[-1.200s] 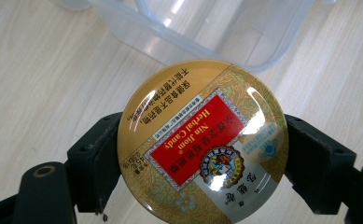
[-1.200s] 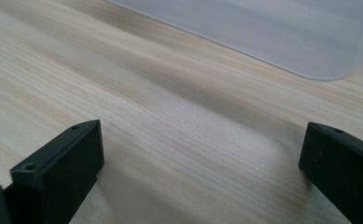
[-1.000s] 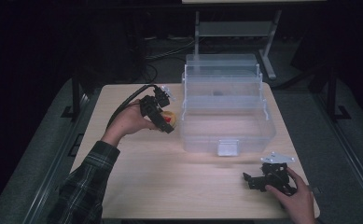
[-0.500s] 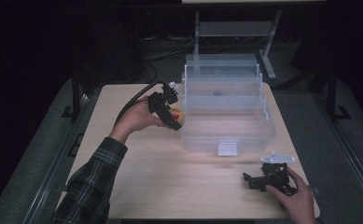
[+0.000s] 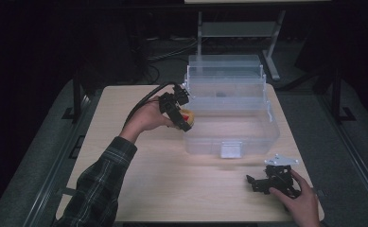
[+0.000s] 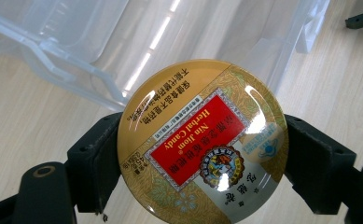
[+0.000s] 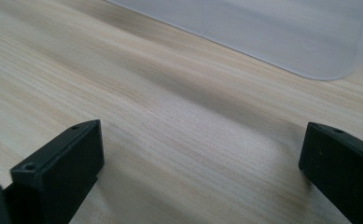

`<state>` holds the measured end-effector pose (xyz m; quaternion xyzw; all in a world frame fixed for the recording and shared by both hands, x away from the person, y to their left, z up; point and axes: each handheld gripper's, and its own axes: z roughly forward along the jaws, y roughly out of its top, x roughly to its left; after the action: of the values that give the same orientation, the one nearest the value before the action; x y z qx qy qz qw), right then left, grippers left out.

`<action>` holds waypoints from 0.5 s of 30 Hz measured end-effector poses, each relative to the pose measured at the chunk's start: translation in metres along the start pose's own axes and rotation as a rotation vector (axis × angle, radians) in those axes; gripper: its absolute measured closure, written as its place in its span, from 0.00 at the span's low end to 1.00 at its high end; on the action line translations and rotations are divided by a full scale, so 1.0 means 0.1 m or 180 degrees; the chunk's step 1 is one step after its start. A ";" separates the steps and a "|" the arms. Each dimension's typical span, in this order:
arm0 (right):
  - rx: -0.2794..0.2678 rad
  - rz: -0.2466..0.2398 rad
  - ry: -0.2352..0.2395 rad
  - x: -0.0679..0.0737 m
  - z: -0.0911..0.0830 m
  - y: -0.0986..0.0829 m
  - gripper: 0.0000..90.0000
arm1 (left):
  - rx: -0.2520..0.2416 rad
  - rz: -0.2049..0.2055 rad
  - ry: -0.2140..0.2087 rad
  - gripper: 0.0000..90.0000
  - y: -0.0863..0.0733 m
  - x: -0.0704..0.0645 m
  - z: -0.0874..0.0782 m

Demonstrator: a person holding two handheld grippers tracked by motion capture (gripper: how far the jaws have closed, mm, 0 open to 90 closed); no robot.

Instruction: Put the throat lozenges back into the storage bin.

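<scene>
The left claw [image 5: 185, 118] is clamped on a round candy tin [image 6: 202, 142]. In the left gripper view the two black jaws press against opposite sides of the tin's rim, and the tin's face is turned toward the camera. The face is gold with a red label that reads "Herbal Candy" and "Nin Jiom".

In the high view the left claw holds the tin raised above the counter [image 5: 139, 189], at the left wall of the clear plastic box [image 5: 238, 127]. The tin sits just at the box's left rim, near the front tray. Whether tin and rim touch cannot be told. The person's left hand [image 5: 146, 120] grips the claw body, and a black cable [image 5: 148, 97] arcs from it toward the counter's far edge. The forearm wears a plaid sleeve [image 5: 101, 184] that enters from the near edge.

The box stands at the middle of the counter's far half. It is open, with stepped trays rising toward the far edge and a white latch [image 5: 231, 149] on its near wall.

The right claw [image 5: 255, 182] rests on the counter near the near right corner, held by the person's right hand [image 5: 300, 201]. Its jaws stand wide apart with nothing between them. In the right gripper view bare wood lies between the jaws, and the edge of the clear plastic box [image 7: 272, 32] lies beyond them.
</scene>
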<state>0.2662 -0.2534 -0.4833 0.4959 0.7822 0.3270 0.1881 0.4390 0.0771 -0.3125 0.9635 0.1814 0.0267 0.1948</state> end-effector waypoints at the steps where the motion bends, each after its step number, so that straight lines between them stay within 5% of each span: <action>1: 0.0001 0.0000 0.0000 0.00 0.00 0.00 0.00 | 0.0001 -0.0001 -0.0007 0.22 0.01 0.00 0.02; 15: -0.0001 -0.0004 0.0004 0.00 0.00 0.00 0.00 | 0.0039 0.0078 -0.0056 0.22 0.15 -0.03 0.19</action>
<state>0.2661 -0.2536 -0.4834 0.4951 0.7826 0.3273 0.1879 0.4440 0.0567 -0.3243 0.9671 0.1681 0.0196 0.1902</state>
